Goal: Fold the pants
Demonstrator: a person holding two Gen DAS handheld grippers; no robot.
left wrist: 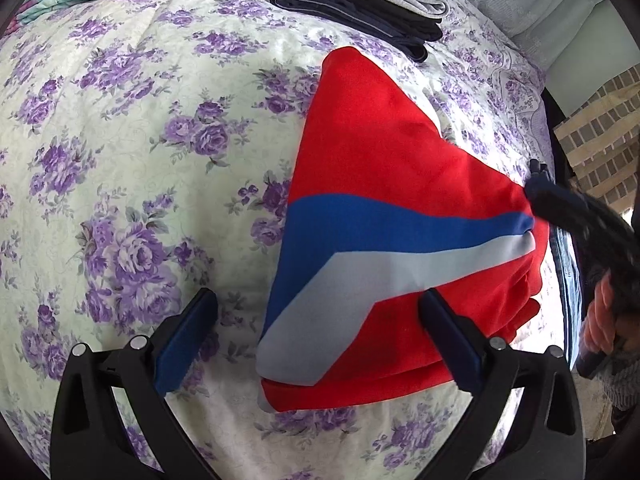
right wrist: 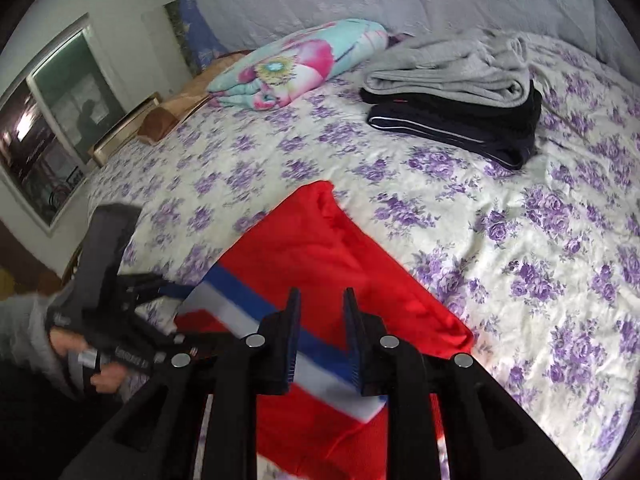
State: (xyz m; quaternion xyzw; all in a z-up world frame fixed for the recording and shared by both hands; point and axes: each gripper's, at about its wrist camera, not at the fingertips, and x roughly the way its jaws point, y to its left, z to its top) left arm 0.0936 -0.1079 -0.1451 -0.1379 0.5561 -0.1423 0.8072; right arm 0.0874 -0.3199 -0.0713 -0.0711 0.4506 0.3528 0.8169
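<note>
Left wrist view is showing me the pants [left wrist: 384, 184], red with a blue and a white stripe, lying partly folded on the floral bedspread [left wrist: 120, 128], near its right-hand edge and well apart from the stack [left wrist: 360, 0] of folded dark and grey clothes at the far side. My left gripper [left wrist: 320, 340] is hovering with its jaws standing wide: one pad is over bare bedspread, the other is sitting above the near red fold, and nothing is being pinched. From the same view my right gripper [left wrist: 536, 192] is meeting the cloth at its far right corner, where the stripes are bunching to a point, so I am judging that it is gripping that edge. In the right wrist view the right gripper [right wrist: 320, 336] is showing jaws drawn in to a narrow gap over the stripes, but I cannot tell there whether cloth is actually between the pads. I am reading the fabric as light, soft and limp, probably a smooth knit that is sliding easily over itself, so layers may be slipping apart when lifted. I am thinking the best holds are the doubled edges and corners, taking all layers together and keeping the cloth taut between both hands.
</note>
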